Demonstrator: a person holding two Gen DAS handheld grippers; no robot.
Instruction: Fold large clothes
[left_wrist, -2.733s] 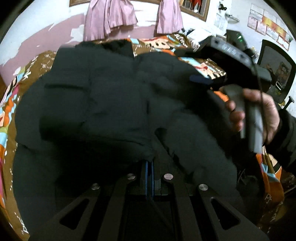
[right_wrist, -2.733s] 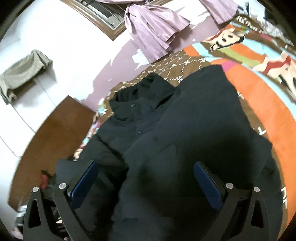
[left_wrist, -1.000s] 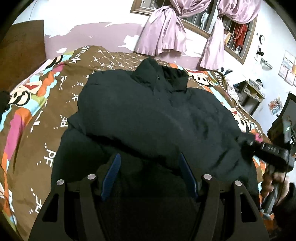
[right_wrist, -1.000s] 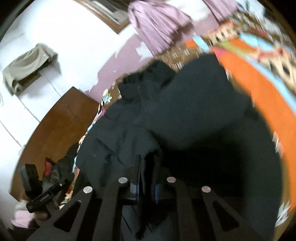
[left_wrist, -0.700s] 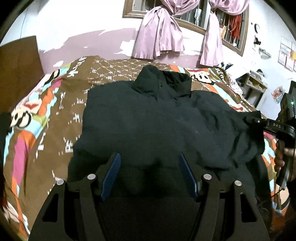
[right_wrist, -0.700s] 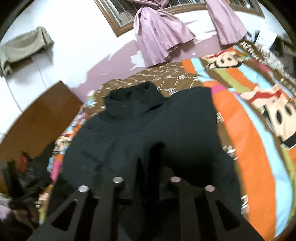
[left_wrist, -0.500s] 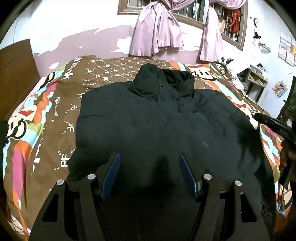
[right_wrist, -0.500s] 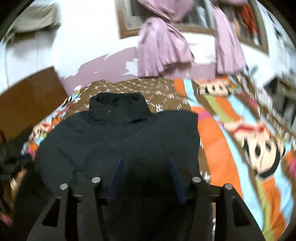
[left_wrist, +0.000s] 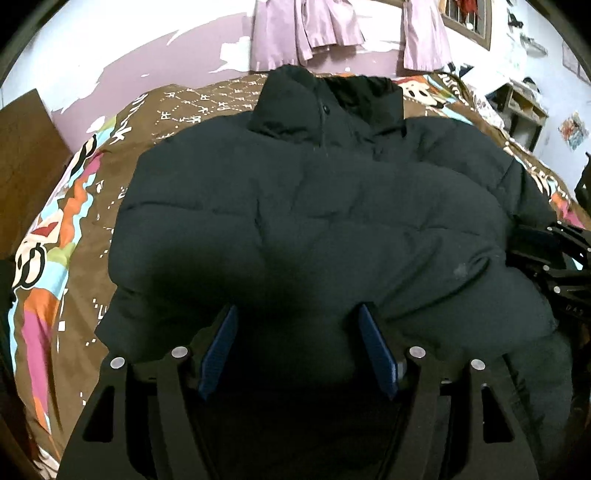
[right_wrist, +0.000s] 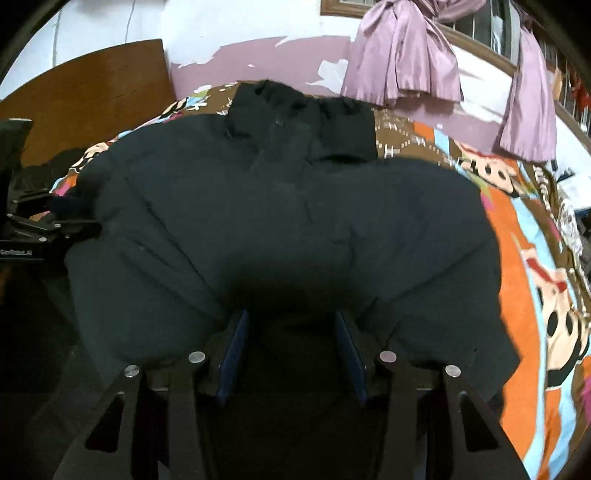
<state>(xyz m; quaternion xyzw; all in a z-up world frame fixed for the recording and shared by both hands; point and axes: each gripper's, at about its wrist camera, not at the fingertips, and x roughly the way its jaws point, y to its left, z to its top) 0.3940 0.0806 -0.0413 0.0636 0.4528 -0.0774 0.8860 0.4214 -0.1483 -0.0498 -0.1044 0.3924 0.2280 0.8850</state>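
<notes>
A black padded jacket (left_wrist: 314, 229) is seen spread on a patterned bedspread (left_wrist: 74, 206), collar toward the wall. The left gripper (left_wrist: 297, 347) is held with jaws apart over the near edge. The right gripper (right_wrist: 290, 349), jaws lately closing slightly, also stands parted, and jacket fabric bulges between both pairs; pad contact cannot be told.

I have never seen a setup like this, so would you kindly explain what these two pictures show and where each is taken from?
A person holds a two-fingered tool in each hand, and each tool carries a wide-angle camera looking along its own fingers. One picture is from the left tool, the other from the right tool. Both look down at a black puffer jacket lying collar away on a bed with a colourful patterned blanket. Both tools stand open over the jacket's near edge; neither visibly grips anything. The right one has just opened.
</notes>
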